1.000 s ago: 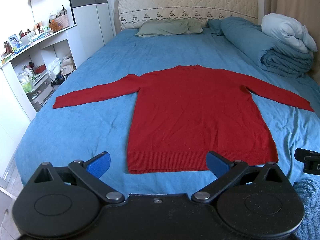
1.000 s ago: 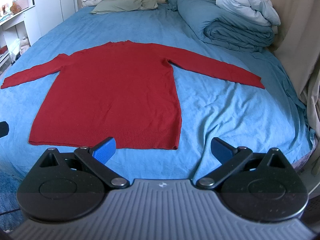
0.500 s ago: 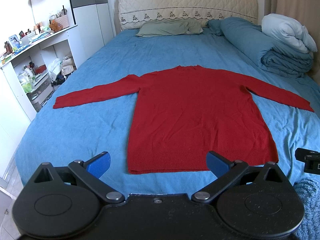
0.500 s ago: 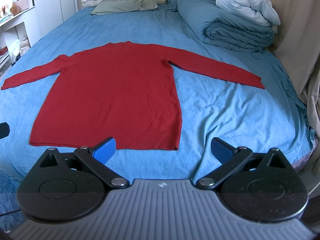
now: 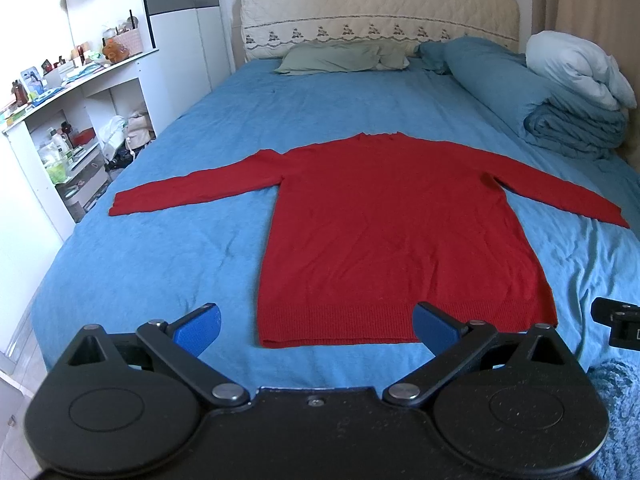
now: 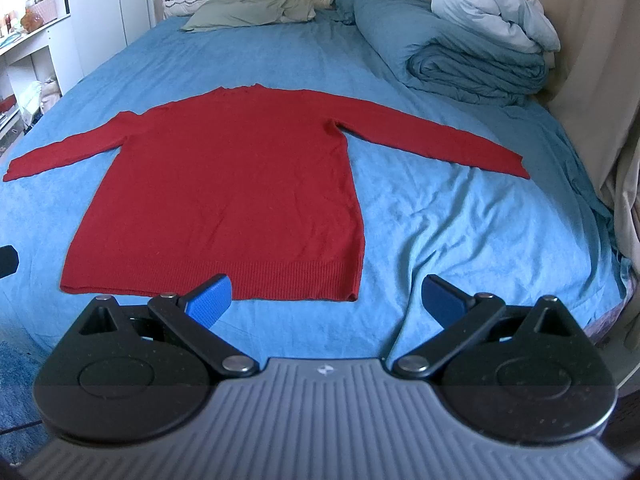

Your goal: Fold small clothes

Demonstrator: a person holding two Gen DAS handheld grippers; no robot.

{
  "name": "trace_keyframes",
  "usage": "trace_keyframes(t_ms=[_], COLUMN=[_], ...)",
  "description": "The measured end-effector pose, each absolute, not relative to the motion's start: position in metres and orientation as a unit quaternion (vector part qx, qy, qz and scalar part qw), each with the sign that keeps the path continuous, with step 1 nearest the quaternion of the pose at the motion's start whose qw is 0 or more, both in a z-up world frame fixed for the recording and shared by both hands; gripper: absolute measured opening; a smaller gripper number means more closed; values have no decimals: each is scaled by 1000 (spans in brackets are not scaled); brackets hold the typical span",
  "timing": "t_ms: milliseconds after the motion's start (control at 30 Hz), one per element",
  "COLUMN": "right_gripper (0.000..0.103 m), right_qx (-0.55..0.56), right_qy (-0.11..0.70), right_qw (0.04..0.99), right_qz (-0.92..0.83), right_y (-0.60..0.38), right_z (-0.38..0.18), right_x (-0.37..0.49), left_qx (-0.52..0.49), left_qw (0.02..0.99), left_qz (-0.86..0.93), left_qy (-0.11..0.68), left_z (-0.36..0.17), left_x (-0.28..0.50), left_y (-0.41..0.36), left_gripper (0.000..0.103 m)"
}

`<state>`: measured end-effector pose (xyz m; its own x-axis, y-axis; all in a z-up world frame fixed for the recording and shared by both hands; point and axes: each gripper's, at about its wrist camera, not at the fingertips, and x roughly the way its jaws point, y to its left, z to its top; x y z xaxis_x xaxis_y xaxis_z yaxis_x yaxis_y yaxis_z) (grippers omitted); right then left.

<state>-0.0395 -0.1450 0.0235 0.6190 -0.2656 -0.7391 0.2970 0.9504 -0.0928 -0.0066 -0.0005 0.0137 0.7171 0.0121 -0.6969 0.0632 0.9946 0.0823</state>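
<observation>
The left gripper is hovering with fingers spread wide, grasping nothing, near the hem. The red sweater is lying flat on the blue bed, sleeves outstretched. The right gripper is likewise gaping, empty, at the hem's right corner.

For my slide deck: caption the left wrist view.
Open left gripper hovers before the hem of a red sweater spread flat on a blue bed.

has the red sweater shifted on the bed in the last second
No. The red sweater lies flat in the same spot, collar equally far from the green pillow.
</observation>
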Motion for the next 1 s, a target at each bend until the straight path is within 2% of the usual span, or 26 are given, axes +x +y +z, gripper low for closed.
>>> trace_keyframes(t_ms=[333,533,833,1000], right_gripper=[103,103,103,103], right_qx=[21,26,43,61], right_qy=[401,376,307,279], right_qw=[902,911,924,922], right_qz=[-157,-168,-223,-262], right_y=[-143,-154,-222,-290], right_z=[28,50,96,98], right_x=[-42,-42,-13,24], left_qx=[46,45,37,28], left_qw=[928,942,964,962], left_qz=[-12,-33,-81,-116], left_qy=[369,330,250,245], left_z=[19,51,106,111], left_x=[-10,5,80,145], left_y=[3,-10,-63,-104], left_gripper=[103,103,103,103])
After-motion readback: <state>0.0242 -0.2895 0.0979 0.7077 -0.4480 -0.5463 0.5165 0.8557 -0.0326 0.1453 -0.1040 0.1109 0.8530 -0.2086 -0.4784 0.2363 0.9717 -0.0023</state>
